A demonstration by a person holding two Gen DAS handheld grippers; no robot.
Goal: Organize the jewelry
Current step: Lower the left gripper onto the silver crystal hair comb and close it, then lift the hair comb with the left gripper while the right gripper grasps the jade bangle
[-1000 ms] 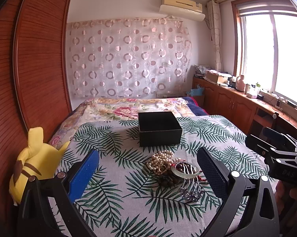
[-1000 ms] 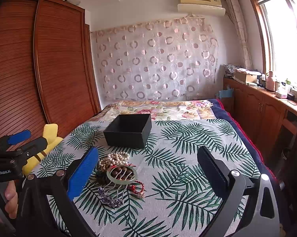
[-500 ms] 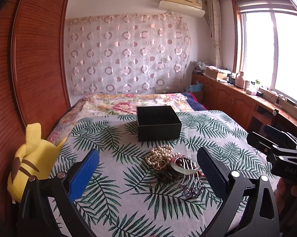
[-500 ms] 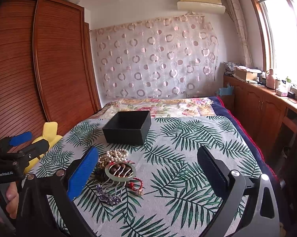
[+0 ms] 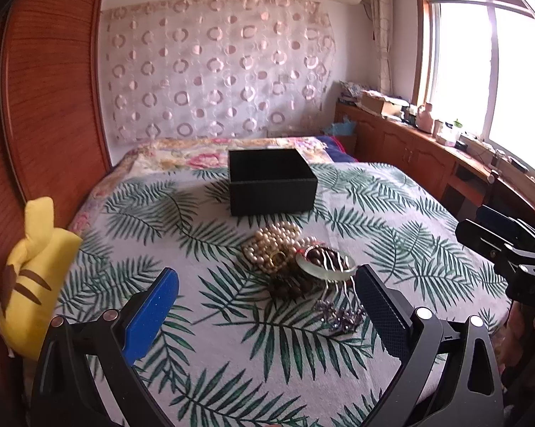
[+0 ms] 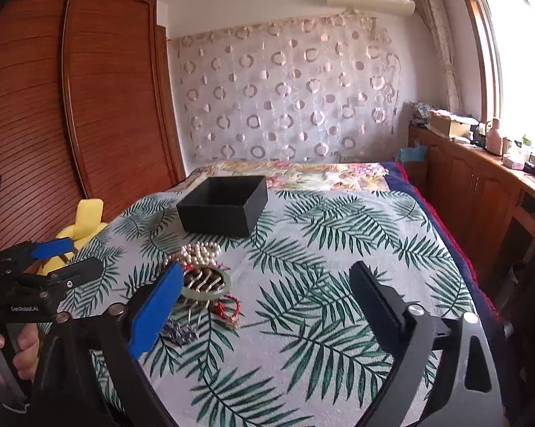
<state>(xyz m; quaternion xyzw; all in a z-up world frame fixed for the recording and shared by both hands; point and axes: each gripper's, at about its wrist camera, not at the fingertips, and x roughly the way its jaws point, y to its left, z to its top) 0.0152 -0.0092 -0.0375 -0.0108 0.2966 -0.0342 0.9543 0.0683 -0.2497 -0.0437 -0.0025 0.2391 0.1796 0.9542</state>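
Observation:
An open black box (image 5: 271, 179) stands on the leaf-print bedspread (image 5: 196, 320); it also shows in the right wrist view (image 6: 224, 204). In front of it lies a jewelry pile: a pearl necklace (image 5: 273, 240), a pale green bangle (image 5: 326, 267), dark beads (image 5: 287, 288) and a silver hair comb (image 5: 340, 315). The right wrist view shows the pearls (image 6: 198, 252), the bangle (image 6: 206, 286) and a red cord bracelet (image 6: 228, 307). My left gripper (image 5: 267, 297) is open above the bed, just short of the pile. My right gripper (image 6: 265, 300) is open, to the right of the pile. Both are empty.
A yellow plush toy (image 5: 32, 270) sits at the bed's left edge by the wooden wardrobe (image 5: 47, 89). A wooden counter (image 5: 427, 146) with clutter runs under the window on the right. A floral blanket (image 5: 203, 153) lies behind the box.
Both grippers have moved forward and tilted down toward the jewelry pile, which now sits closer in view. Both stay open.

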